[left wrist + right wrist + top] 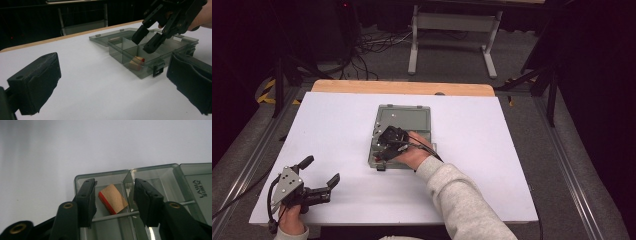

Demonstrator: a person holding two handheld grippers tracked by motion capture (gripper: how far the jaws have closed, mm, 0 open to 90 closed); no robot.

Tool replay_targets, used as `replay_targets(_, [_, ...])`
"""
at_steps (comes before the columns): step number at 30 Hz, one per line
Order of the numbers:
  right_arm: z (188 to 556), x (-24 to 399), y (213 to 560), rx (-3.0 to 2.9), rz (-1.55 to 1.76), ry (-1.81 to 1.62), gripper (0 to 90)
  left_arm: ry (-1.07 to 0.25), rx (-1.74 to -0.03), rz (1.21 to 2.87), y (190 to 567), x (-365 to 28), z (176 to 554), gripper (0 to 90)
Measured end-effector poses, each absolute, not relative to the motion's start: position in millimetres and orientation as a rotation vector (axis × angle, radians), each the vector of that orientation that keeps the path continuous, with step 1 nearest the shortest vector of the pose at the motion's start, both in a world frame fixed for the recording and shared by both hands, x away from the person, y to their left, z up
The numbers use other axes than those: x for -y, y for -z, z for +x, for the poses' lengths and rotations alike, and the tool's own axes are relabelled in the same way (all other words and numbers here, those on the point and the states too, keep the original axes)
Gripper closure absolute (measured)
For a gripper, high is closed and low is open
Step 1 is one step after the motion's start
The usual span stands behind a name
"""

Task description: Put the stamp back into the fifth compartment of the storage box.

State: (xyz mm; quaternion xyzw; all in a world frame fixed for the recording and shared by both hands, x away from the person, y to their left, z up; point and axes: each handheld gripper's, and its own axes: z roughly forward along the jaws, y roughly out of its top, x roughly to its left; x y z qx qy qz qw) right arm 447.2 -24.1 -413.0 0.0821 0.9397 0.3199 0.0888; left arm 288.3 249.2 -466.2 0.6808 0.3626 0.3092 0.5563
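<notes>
White bench point(337, 130) carrying clear compartment box point(403, 120), lid open. Small tan block with red edge point(112, 198) lying in near-left compartment. Right claw point(115, 200) hovering released above it. Left claw point(322, 172) idling open, near-left. Likely light, stiff; gripping across flat sides.

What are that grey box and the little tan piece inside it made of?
The box looks like smoky see-through plastic: glossy thin walls, dividers showing through, a moulded latch. The piece looks like matte cardboard or light wood, tan with a red edge; which one, the look leaves open.
</notes>
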Motion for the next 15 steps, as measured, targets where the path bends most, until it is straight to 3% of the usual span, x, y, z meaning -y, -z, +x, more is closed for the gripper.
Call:
replay_targets(9, [434.6,38.5,386.3,-2.742,0.303,-1.089,24.4,-0.734,-0.863,1.598,466.5,-248.2,288.4,0.2])
replay_targets(15, [423.6,51.1,373.2,-2.701,0.330,-1.160,18.7,-0.730,-0.857,1.610,466.1,-247.9,288.7,0.2])
